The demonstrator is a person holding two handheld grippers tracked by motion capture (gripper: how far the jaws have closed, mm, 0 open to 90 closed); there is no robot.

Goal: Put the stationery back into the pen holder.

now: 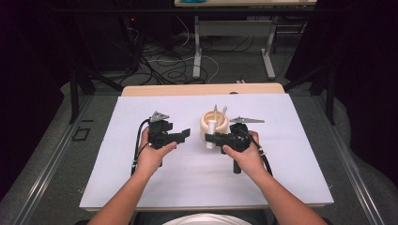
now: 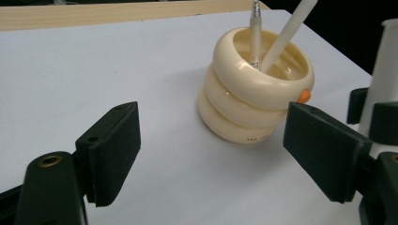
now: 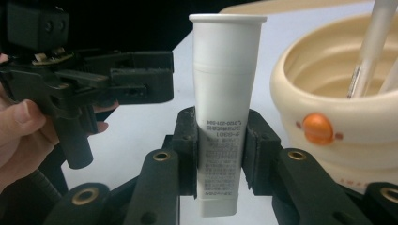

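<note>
while the right gripper (image 3: 219, 154) is clamping a white tube (image 3: 224, 98) upright between its pads, just left of a cream ringed holder (image 1: 214, 123) near the middle of the white table (image 1: 141, 187), the left gripper (image 2: 211, 154) is hanging open to the left, jaws wide apart and gripping nothing. two pens (image 2: 277, 42) are leaning inside the holder, beside its orange button (image 3: 317, 129).

Both grippers, left (image 1: 185, 134) and right (image 1: 208, 137), are black with brass-ringed screw holes, ribbed pads (image 2: 117, 150), grey three-cornered top plates and black cables.
</note>
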